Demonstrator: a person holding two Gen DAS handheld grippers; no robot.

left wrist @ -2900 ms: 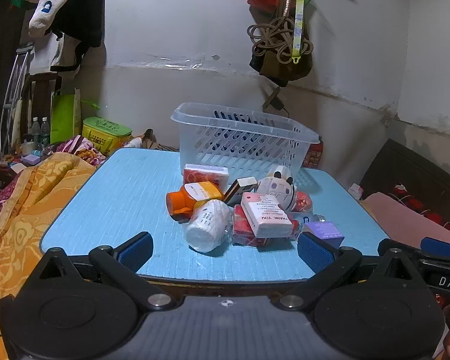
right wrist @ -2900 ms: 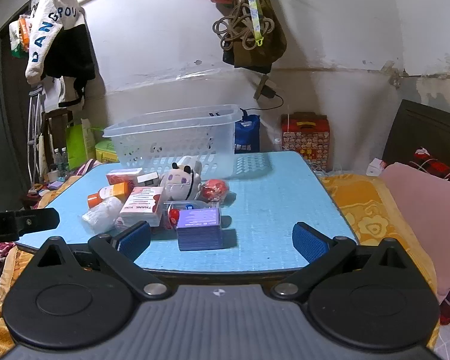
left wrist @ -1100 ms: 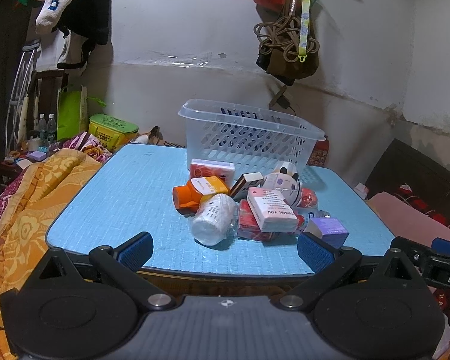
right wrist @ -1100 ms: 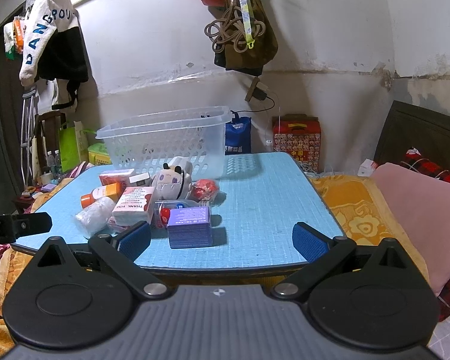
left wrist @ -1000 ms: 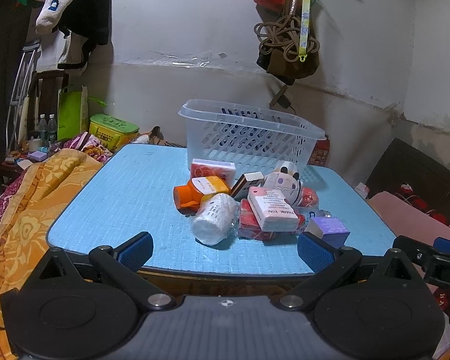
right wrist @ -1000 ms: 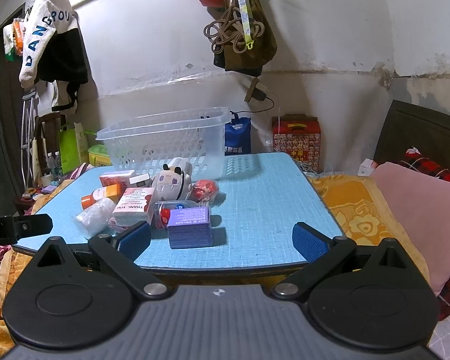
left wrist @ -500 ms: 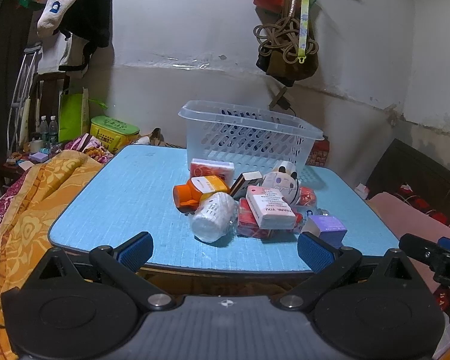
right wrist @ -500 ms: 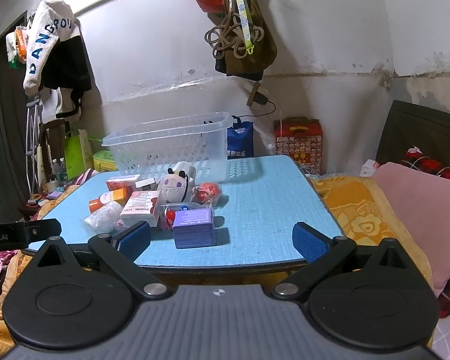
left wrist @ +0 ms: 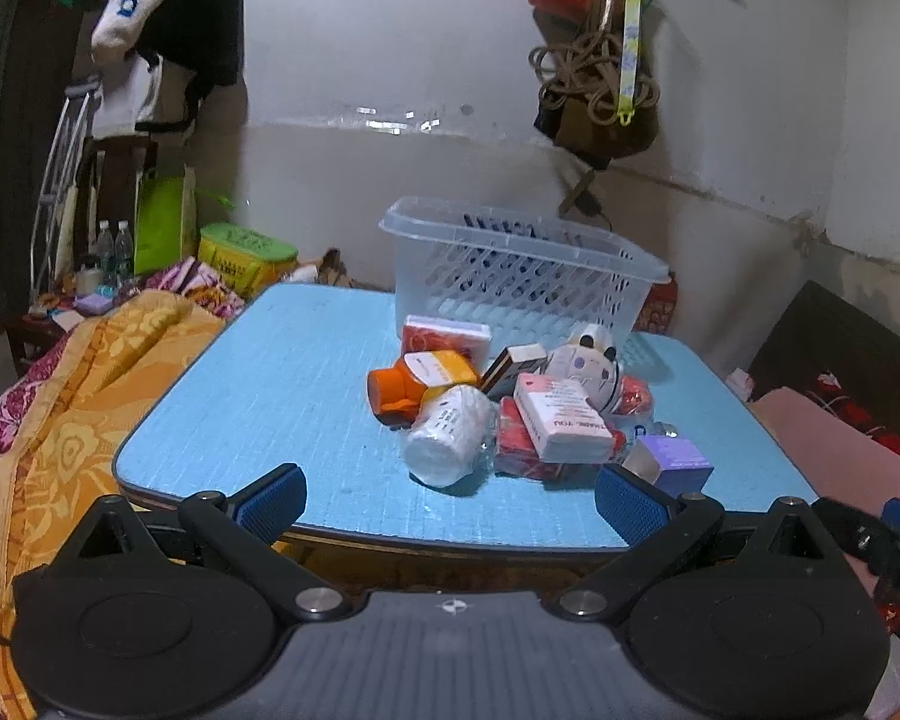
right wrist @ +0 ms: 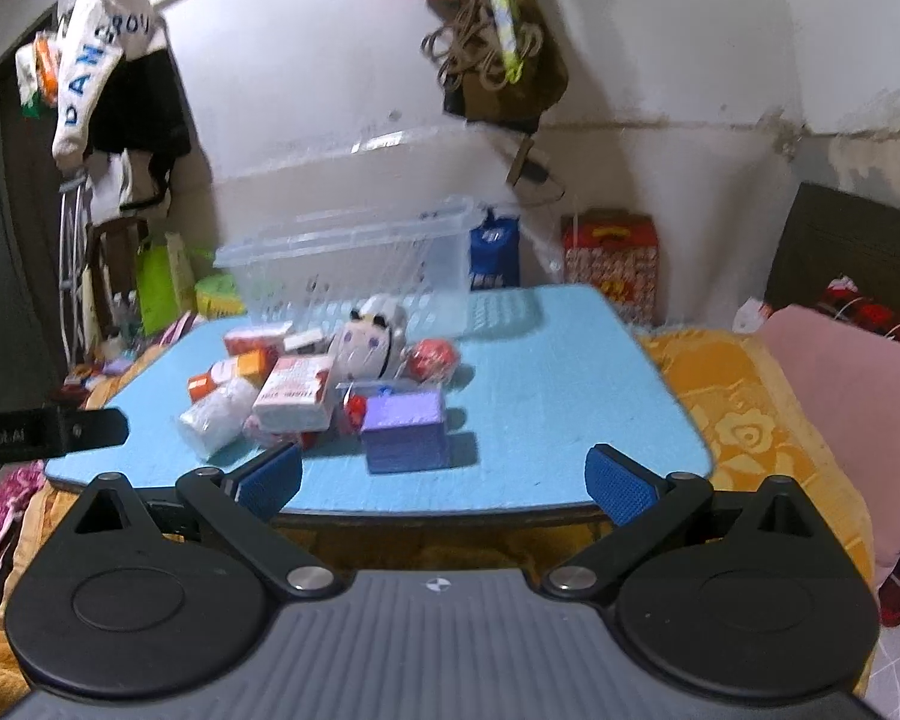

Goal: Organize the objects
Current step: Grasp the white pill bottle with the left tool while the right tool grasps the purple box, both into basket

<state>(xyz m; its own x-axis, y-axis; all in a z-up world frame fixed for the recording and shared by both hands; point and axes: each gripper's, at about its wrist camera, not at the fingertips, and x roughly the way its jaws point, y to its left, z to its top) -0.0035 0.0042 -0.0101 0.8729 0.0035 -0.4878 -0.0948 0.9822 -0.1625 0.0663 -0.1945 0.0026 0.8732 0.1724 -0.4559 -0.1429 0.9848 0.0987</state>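
I hold both the left gripper [left wrist: 450,495] and right gripper [right wrist: 444,480] wide apart and empty at the table's [left wrist: 282,384] near edge, as before. The pile, purple box [right wrist: 405,432] nearest, sits mid-table before the clear basket [left wrist: 510,264] at the far edge; my right view has swung slightly, now blurred.

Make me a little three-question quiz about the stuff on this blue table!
1. True or false: the clear basket already has the panda toy inside it.
2. Which thing lies nearest the right claw? A) the purple box B) the orange bottle C) the white roll
3. Fill in: both the left claw and the right claw are ____ and hold nothing.

Key
1. False. The panda toy sits on the blue table, in front of the basket.
2. A
3. open
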